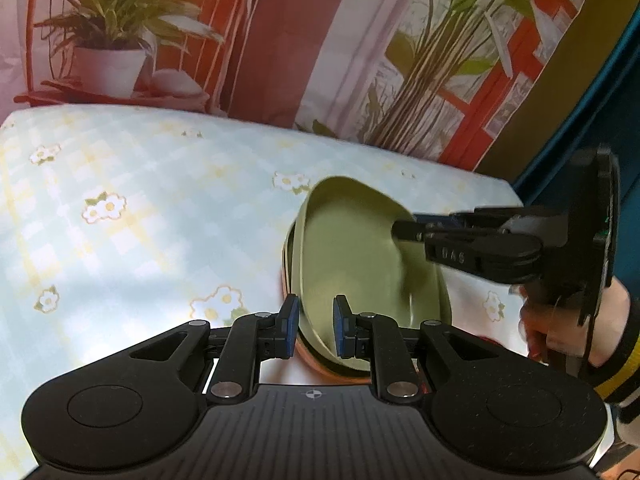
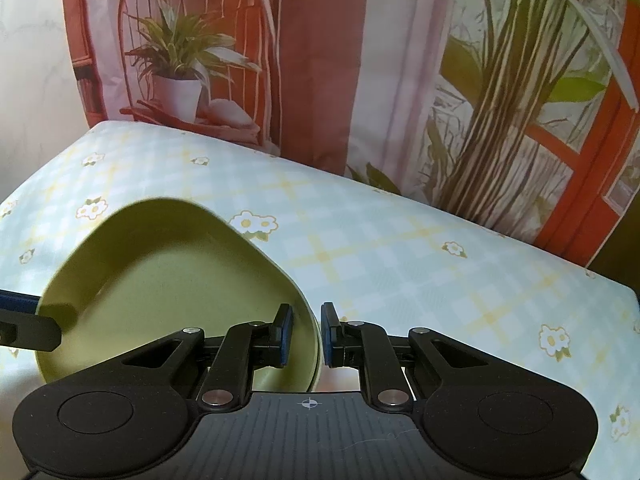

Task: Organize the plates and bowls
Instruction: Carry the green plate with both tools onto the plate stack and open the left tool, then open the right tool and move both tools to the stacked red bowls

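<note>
A green plate [image 1: 352, 256] is tilted above a stack with a green rim and an orange plate [image 1: 320, 364] under it. My left gripper [image 1: 316, 330] straddles the green plate's near rim with its jaws close on it. My right gripper [image 2: 307, 330] straddles the same green plate [image 2: 168, 280] at its right rim, one finger inside, one outside. The right gripper also shows in the left wrist view [image 1: 404, 230], reaching onto the plate from the right. The left gripper's fingers [image 2: 24, 320] show at the plate's left edge in the right wrist view.
The table [image 1: 140, 220] has a pale checked cloth with white flowers. A printed backdrop [image 1: 280, 40] with plants and red frames stands right behind the table. The table's right edge [image 2: 600, 280] lies close to the plates.
</note>
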Available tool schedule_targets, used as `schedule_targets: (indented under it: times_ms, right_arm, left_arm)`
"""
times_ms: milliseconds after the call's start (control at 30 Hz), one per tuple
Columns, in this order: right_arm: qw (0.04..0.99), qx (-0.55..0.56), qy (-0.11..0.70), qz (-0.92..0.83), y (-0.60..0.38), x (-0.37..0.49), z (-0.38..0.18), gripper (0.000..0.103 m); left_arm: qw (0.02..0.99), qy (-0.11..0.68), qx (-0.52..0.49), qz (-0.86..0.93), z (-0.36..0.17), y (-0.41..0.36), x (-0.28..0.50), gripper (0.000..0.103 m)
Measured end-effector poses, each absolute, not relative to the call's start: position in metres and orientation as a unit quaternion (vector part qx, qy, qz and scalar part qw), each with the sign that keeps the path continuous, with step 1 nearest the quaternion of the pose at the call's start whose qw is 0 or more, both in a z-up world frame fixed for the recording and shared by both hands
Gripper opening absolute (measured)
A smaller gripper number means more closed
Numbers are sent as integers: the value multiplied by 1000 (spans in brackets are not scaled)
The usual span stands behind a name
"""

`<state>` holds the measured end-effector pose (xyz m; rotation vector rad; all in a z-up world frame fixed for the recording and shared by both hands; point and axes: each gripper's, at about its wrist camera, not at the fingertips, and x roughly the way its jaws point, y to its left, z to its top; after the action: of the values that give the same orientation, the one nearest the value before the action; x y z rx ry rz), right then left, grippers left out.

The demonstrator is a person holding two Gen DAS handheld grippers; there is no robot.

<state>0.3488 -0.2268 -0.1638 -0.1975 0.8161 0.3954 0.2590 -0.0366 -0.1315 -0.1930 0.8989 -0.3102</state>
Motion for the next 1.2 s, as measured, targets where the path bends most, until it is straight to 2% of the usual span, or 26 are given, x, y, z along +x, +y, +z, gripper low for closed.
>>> schedule_targets:
  times_ms: [333, 633, 767, 1200]
  right_arm:
    - [894, -110, 392, 188, -225, 351, -159, 12]
    - [891, -106, 401, 182, -226, 352, -162, 13]
    - [895, -97, 395, 182, -228, 346, -155, 18]
    - [904, -67, 381, 182, -244, 304, -129, 24]
  left_arm:
    - [868, 462, -95, -155, -151, -41, 260, 18]
    - [871, 456, -91, -155, -142, -42, 259, 19]
    - [877, 446, -89, -153, -136, -40, 256, 19]
    - [896, 416, -52, -145, -115, -47, 239, 19]
